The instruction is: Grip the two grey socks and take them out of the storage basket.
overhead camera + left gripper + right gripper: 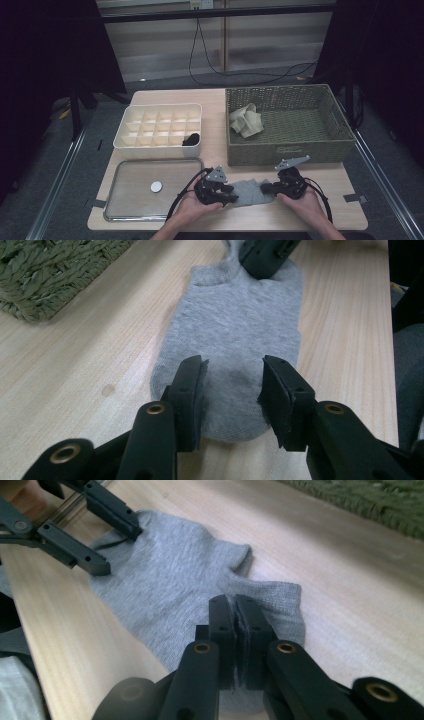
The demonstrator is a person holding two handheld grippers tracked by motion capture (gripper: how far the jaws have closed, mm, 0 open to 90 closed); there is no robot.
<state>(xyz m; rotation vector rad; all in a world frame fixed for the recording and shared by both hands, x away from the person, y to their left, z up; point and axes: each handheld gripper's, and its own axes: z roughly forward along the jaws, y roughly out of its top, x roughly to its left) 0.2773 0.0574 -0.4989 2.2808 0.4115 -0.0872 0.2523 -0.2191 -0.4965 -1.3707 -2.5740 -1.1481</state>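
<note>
Grey cotton sock [248, 192] lies flat on the table [220, 125] with its long axis running between us, our left gripper [231, 385] open-jawed astride its toe, our right gripper [235, 630] clamped on its cuff end.

No legible text, brand or number anywhere. The woven basket [290, 150] carries a small front label, too blurred from here to read.

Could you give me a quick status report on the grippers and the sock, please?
Left gripper open, jaws astride toe of grey sock. Right gripper shut on sock's cuff end. Sock flat on table; nothing in the way.
</note>
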